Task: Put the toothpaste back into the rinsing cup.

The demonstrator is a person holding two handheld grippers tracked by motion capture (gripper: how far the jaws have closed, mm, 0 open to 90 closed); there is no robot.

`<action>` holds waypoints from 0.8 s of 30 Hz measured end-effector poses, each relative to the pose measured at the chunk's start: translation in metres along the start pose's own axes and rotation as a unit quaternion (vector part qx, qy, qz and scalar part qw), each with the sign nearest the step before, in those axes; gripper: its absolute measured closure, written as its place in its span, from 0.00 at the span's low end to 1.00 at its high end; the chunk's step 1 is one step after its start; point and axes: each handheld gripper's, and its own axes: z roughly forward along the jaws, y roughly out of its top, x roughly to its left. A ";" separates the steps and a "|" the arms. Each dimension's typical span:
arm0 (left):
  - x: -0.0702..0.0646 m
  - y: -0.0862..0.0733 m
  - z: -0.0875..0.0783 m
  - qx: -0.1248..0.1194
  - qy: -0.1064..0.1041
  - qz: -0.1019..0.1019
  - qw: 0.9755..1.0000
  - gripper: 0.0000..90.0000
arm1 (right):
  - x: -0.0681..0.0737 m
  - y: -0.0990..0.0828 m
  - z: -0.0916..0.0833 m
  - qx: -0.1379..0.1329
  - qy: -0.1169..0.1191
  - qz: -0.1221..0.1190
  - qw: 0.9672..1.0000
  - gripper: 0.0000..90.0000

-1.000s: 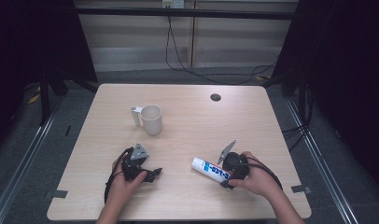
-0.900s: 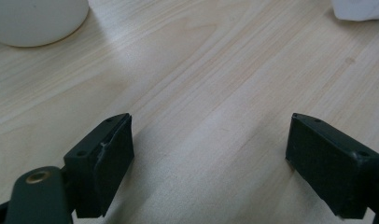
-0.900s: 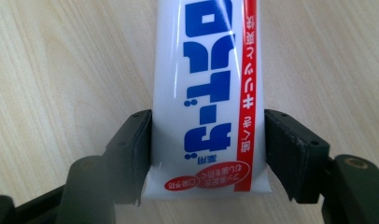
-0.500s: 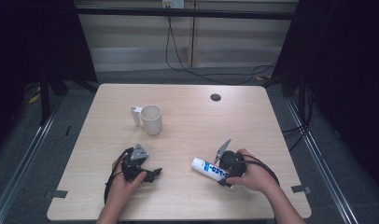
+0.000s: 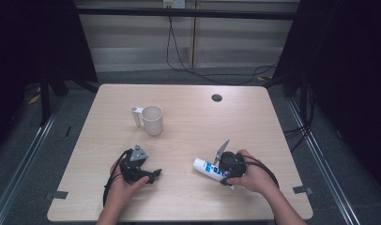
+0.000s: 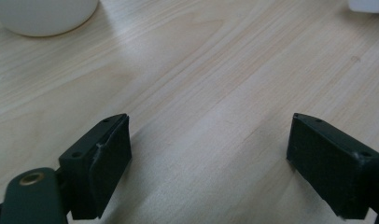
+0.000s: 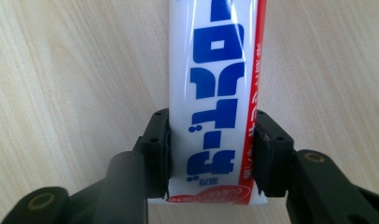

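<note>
Right tongs (image 7: 211,154) just been closing, now clamped on the crimped tail end of the white tube (image 7: 215,93) with blue lettering, pads hard against both sides. Tube lying flat on the surface (image 5: 188,197), near the front edge and toward the right front corner, cap end aimed at the middle. Same grab visible from the high view, right tongs (image 5: 224,169) over the tube (image 5: 208,168).

Left tongs (image 6: 211,163) wide apart, nothing between them, just bare wood; parked near the front edge toward the left front corner (image 5: 148,176). White mug (image 5: 152,120) upright, well back toward the left side of the middle.

Possible trouble: grip so close to the flat tail, so likely to droop or swing on lifting, maybe slide out since the plastic looks glossy. Squeezing harder risks pushing paste toward the cap. Cap state not readable from here.
</note>
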 end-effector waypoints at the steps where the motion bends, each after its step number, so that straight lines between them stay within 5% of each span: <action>1: 0.000 0.000 -0.001 0.000 0.004 0.001 1.000 0.15 | -0.001 -0.001 -0.001 -0.006 0.002 0.003 1.000 0.63; 11: -0.001 -0.002 -0.002 -0.006 0.002 -0.002 1.000 0.19 | -0.002 -0.006 -0.011 -0.029 0.016 0.000 0.999 0.73; 16: -0.002 0.004 -0.007 0.014 0.000 0.040 0.999 0.28 | -0.003 -0.007 -0.014 -0.036 0.012 -0.010 0.999 0.74; 24: -0.019 0.027 -0.015 0.028 -0.032 0.093 0.995 0.29 | -0.002 0.001 -0.024 -0.039 0.006 -0.033 0.999 0.76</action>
